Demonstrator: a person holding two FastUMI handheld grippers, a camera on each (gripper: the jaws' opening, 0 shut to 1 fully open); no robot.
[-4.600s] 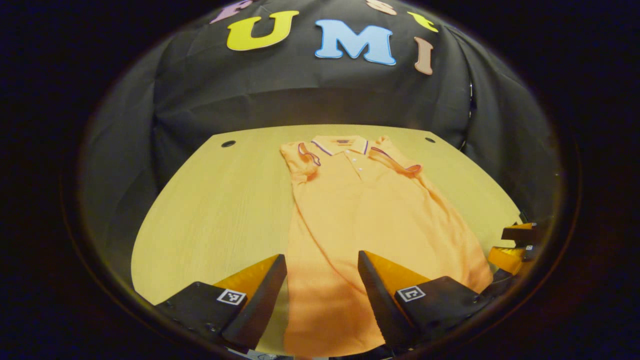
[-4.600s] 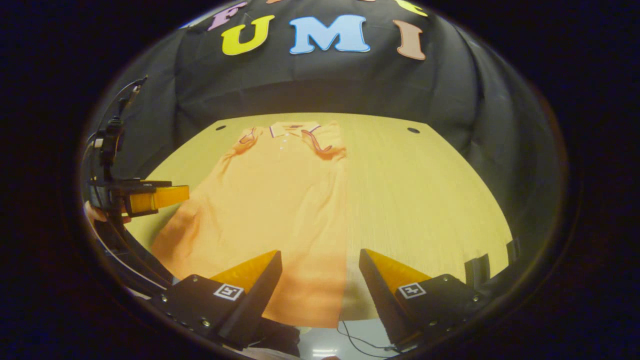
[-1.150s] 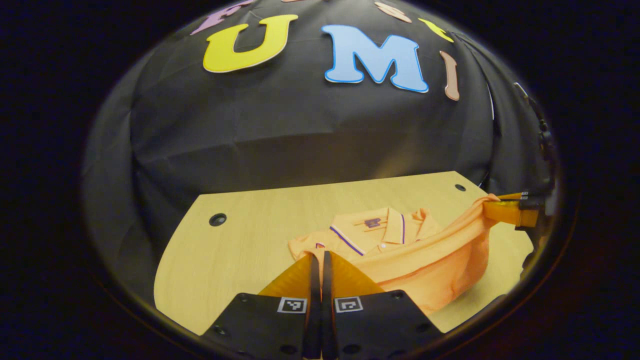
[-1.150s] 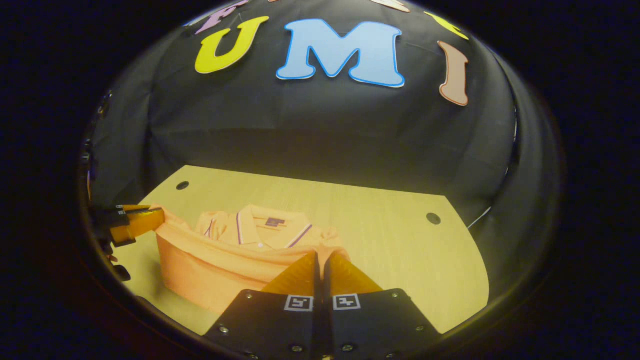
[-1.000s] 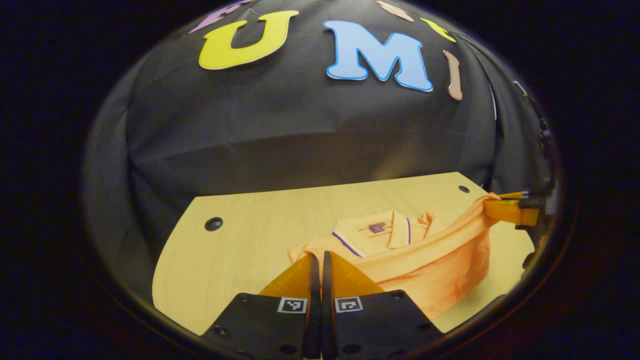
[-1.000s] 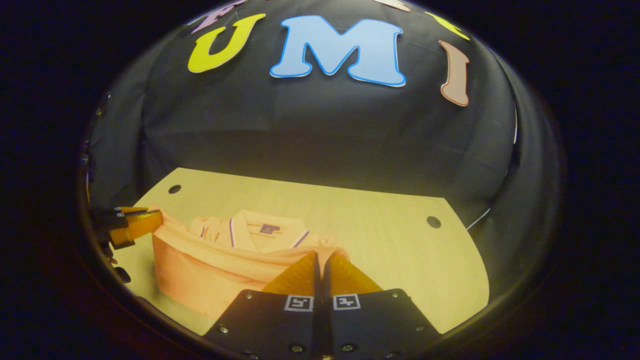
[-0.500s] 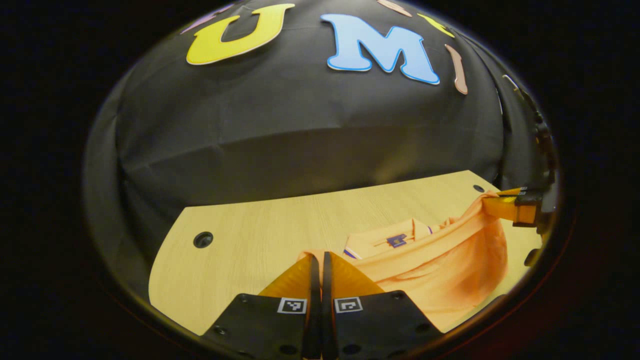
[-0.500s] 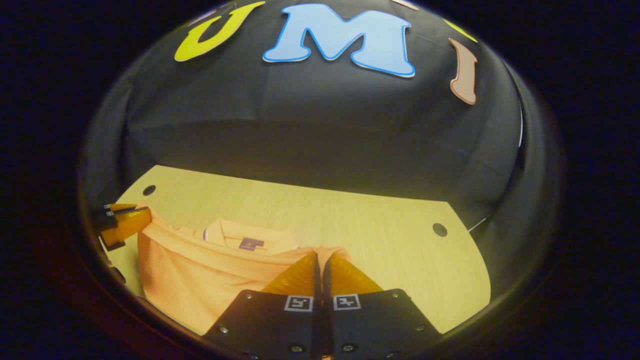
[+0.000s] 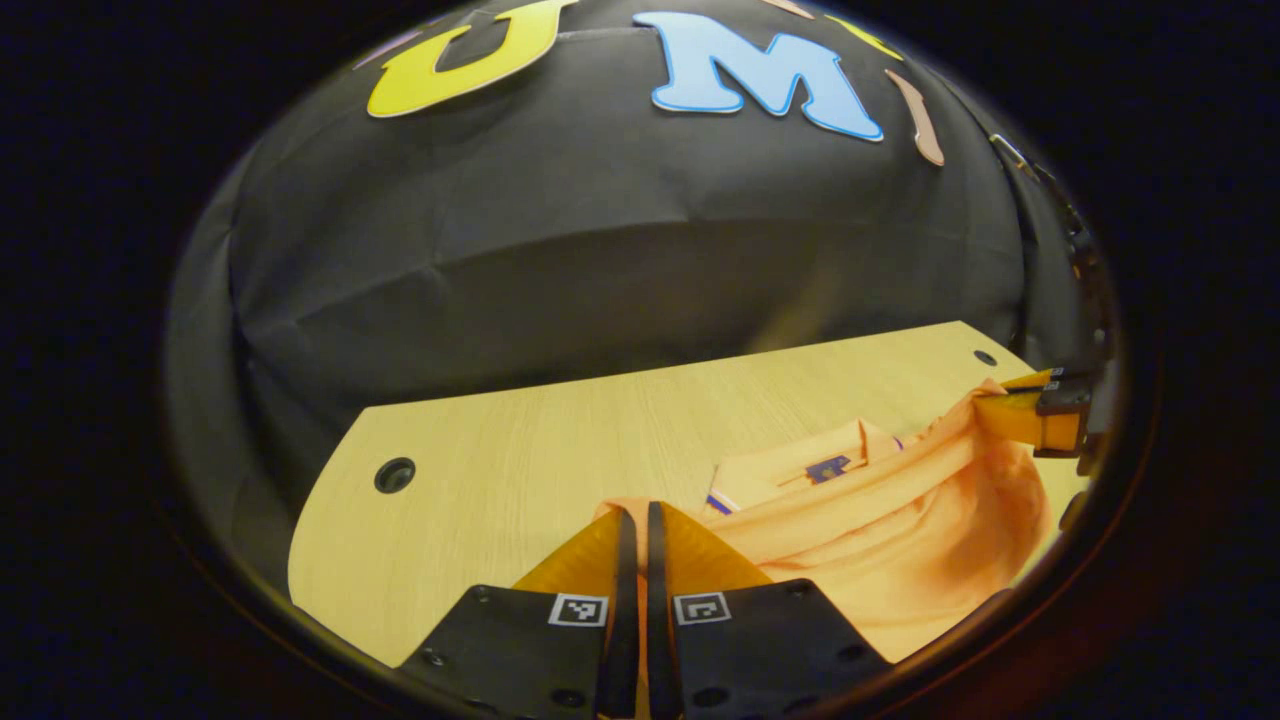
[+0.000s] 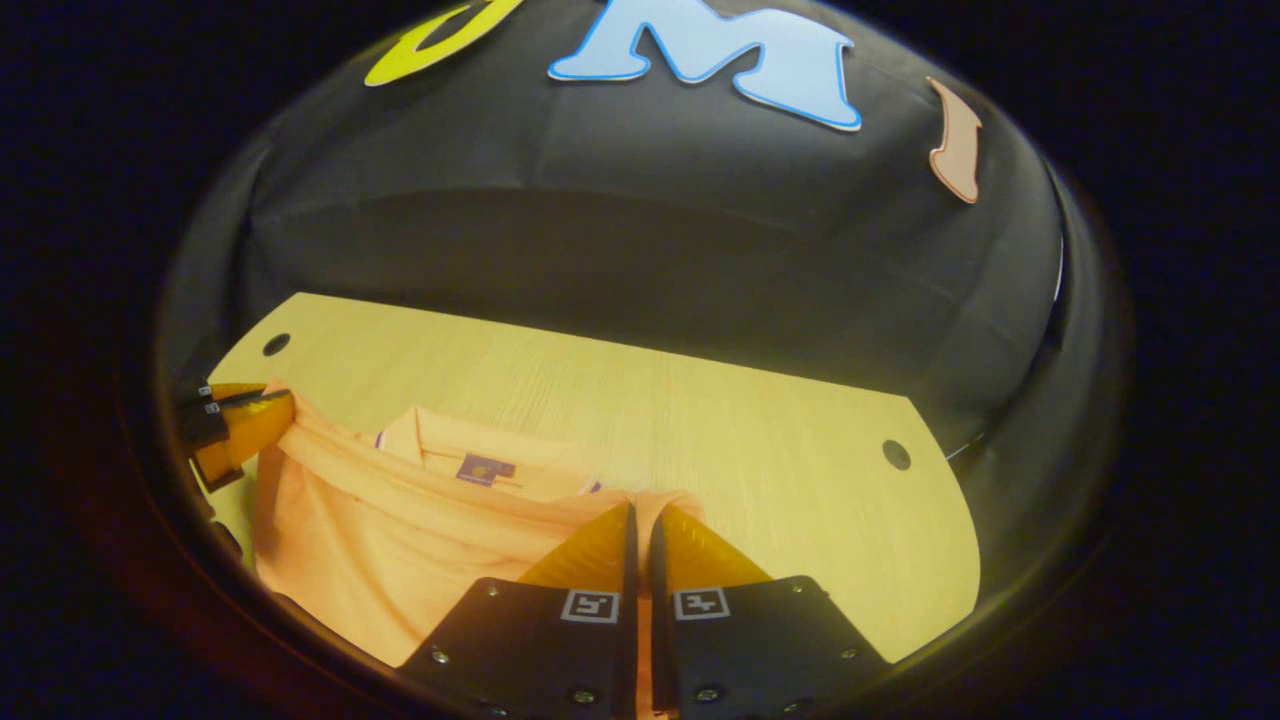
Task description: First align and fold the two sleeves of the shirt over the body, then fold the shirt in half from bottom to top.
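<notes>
An orange polo shirt (image 9: 900,520) lies on the wooden table (image 9: 520,450), its collar (image 9: 800,468) toward the back wall. The shirt's bottom hem hangs lifted between both grippers, stretched above the collar end. My left gripper (image 9: 634,512) is shut on the hem's left corner. My right gripper (image 10: 641,512) is shut on the right corner of the shirt (image 10: 400,530). In the left gripper view the right gripper (image 9: 1035,415) shows at the far right, pinching cloth. The left gripper (image 10: 235,425) shows at the far left of the right gripper view. The collar (image 10: 480,465) peeks out behind the raised hem.
The table (image 10: 760,450) has round cable holes near its back corners, one (image 9: 394,474) at the left and one (image 10: 896,454) at the right. The black cloth wall (image 9: 600,250) hangs close behind the table's far edge.
Both grippers, open over the flat shirt 4.6 s ago, closed on the hem. Over the last second they carried it farther toward the collar, hiding more of it.
</notes>
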